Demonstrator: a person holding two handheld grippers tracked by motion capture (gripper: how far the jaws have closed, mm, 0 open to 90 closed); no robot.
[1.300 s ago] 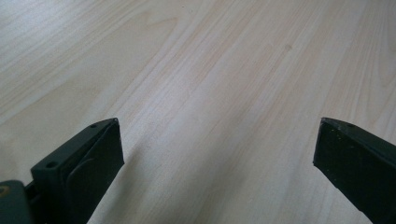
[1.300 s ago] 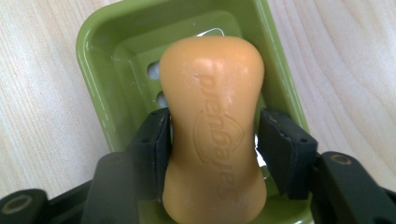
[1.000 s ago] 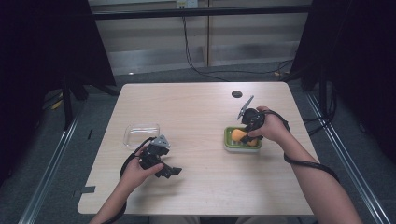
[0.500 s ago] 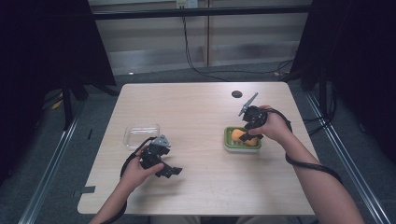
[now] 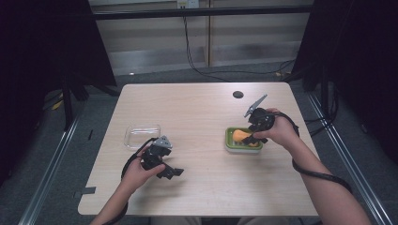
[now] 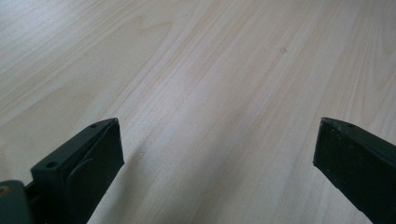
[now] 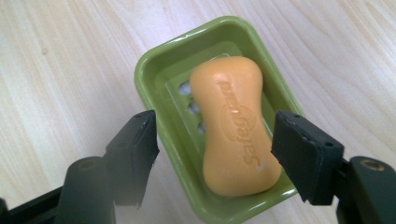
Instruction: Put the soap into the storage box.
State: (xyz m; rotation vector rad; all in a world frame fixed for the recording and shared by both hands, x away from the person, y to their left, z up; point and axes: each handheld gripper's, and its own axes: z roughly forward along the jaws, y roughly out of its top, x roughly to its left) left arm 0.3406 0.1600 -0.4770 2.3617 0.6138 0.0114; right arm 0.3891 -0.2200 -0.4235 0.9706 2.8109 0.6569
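One orange soap (image 7: 235, 126) (embossed) in green dish (image 7: 154, 70)

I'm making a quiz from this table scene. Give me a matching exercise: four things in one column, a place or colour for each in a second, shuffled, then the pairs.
1. soap
2. dish
3. clear lid
4. left gripper

a. green
b. low over bare wood, jaws apart
c. orange, lying in the dish
d. on the table's left side, beyond the left hand

Pairs: 1-c, 2-a, 3-d, 4-b
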